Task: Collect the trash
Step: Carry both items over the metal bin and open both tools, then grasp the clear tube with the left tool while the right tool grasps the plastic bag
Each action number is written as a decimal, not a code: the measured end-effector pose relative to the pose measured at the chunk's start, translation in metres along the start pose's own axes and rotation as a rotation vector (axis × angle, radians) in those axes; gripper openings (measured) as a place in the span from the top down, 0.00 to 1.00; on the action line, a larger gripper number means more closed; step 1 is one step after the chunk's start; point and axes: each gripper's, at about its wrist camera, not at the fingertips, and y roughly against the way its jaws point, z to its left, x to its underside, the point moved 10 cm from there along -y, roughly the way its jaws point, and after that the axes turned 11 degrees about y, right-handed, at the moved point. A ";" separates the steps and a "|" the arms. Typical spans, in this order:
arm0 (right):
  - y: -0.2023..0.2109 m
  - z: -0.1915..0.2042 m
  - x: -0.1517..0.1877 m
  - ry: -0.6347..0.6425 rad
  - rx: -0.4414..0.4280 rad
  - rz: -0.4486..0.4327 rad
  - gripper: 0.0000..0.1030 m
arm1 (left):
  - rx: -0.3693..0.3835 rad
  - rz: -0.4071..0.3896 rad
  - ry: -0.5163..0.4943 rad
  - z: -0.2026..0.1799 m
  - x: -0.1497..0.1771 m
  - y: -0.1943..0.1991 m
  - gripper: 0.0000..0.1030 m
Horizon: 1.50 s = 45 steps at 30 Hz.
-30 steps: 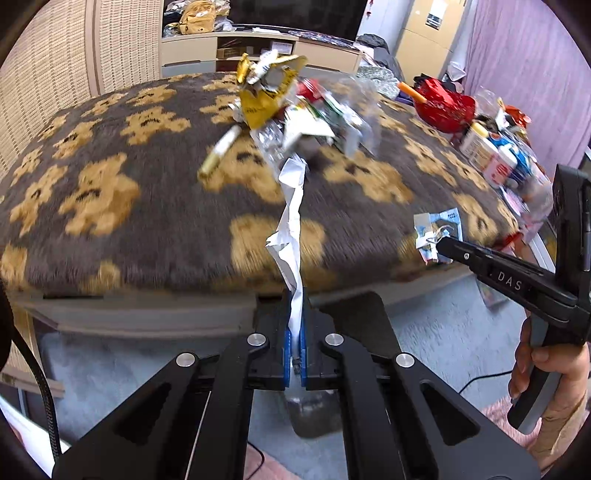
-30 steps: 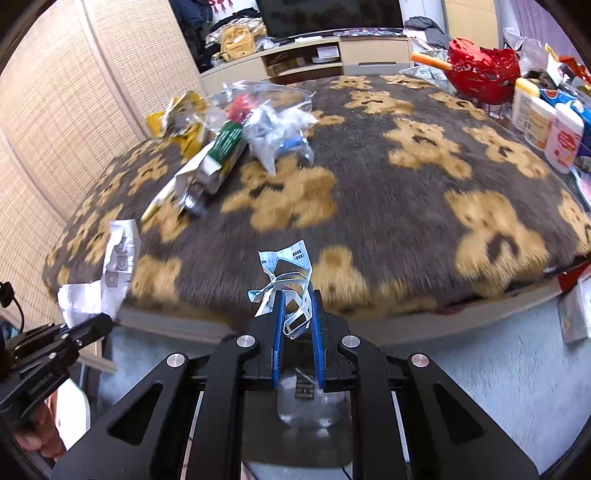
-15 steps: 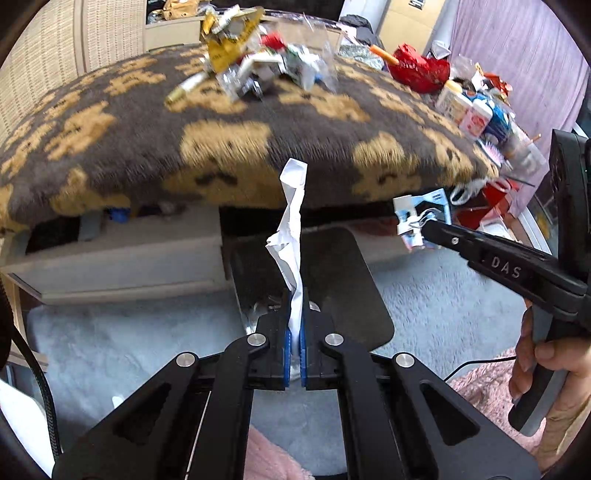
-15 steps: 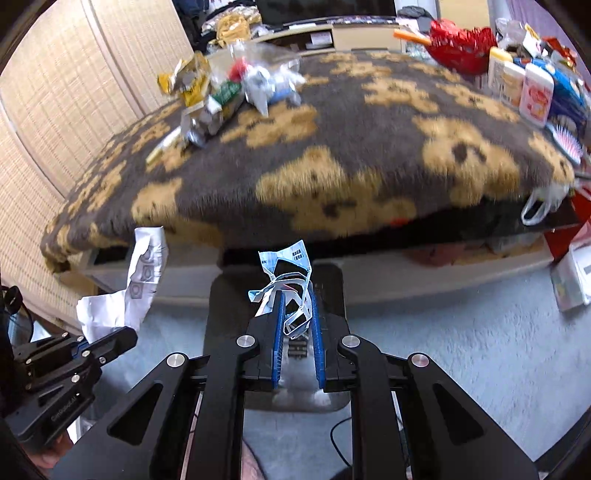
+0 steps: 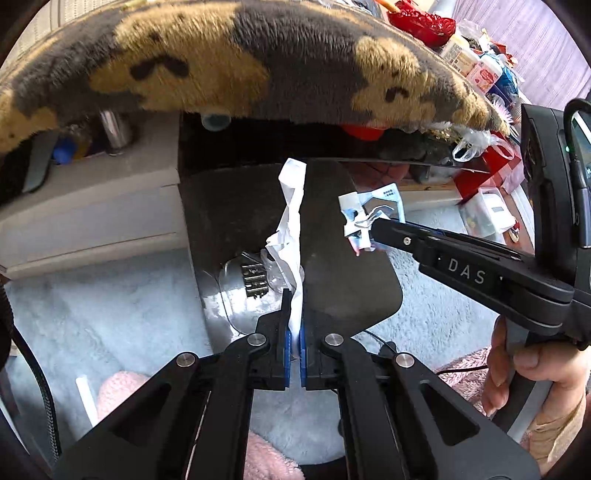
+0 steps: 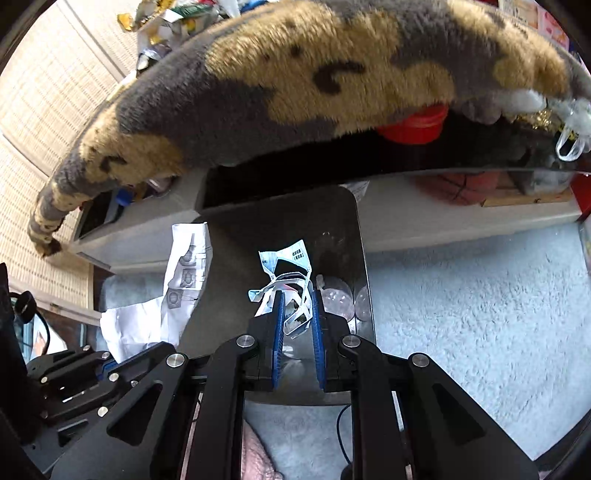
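Note:
My left gripper is shut on a crumpled strip of white paper that stands up from the blue pads. It hangs over a dark grey bin on the floor, with clear plastic lying inside. My right gripper has a torn blue and white wrapper between its pads, which still touch it as the jaws are opening. It is over the same bin. In the left wrist view the right gripper and wrapper come in from the right. The right wrist view shows the white paper at left.
A thick grey and tan bear-pattern blanket overhangs just above and behind the bin, with more trash on top. Clutter fills the shelf under it. Pale blue carpet surrounds the bin. A hand grips the right tool.
Both grippers have dropped from blanket height to just above the bin on the floor, each still carrying its scrap. The right pads stand slightly further apart than before.

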 end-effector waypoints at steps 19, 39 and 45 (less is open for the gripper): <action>0.025 -0.021 -0.027 -0.049 0.087 -0.064 0.11 | -0.046 -0.059 0.077 0.032 -0.019 0.023 0.19; 0.090 0.005 -0.192 0.028 0.100 -0.281 0.04 | -0.080 -0.253 0.063 0.071 -0.169 0.116 0.13; 0.093 0.015 -0.258 0.048 0.077 -0.346 0.05 | -0.098 -0.274 0.104 0.092 -0.222 0.111 0.13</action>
